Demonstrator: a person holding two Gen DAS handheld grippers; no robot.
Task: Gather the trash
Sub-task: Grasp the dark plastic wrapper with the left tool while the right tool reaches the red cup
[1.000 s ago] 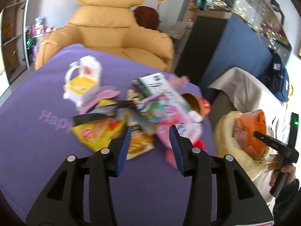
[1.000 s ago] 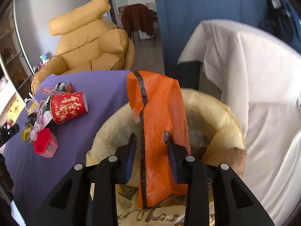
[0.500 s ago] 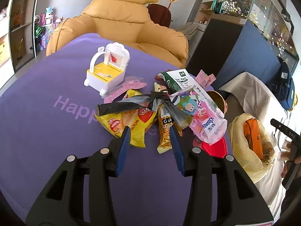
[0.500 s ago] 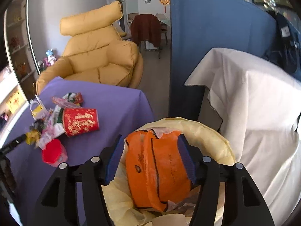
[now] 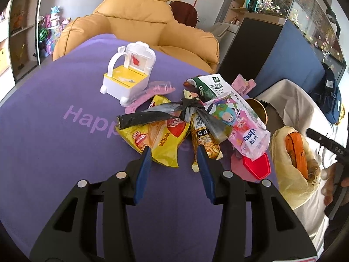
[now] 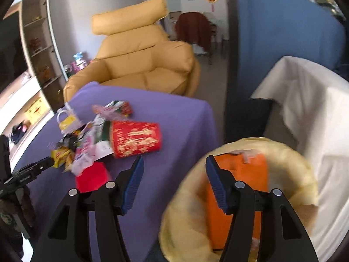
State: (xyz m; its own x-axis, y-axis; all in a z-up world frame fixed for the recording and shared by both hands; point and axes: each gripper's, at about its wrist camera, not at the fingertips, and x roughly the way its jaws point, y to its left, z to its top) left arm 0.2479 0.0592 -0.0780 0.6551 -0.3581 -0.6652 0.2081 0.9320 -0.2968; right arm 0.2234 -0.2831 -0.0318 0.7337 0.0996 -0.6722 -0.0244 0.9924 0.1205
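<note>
A heap of wrappers lies on the purple table: a yellow chip bag, a knotted black bag, a snack bar wrapper, a pink tissue pack, a green-white pouch and a red lid. My left gripper is open and empty just before the chip bag. A yellow-lined bin holds an orange bag. My right gripper is open and empty at the bin's left rim. A red cup lies on its side.
A white and yellow toy chair stands behind the heap. A tan armchair sits beyond the table. A white-draped seat and a blue partition flank the bin. Shelves line the left wall.
My right gripper opened and let the orange bag drop into the bin, then swung left toward the table. My left gripper drew back from the heap and stays open.
</note>
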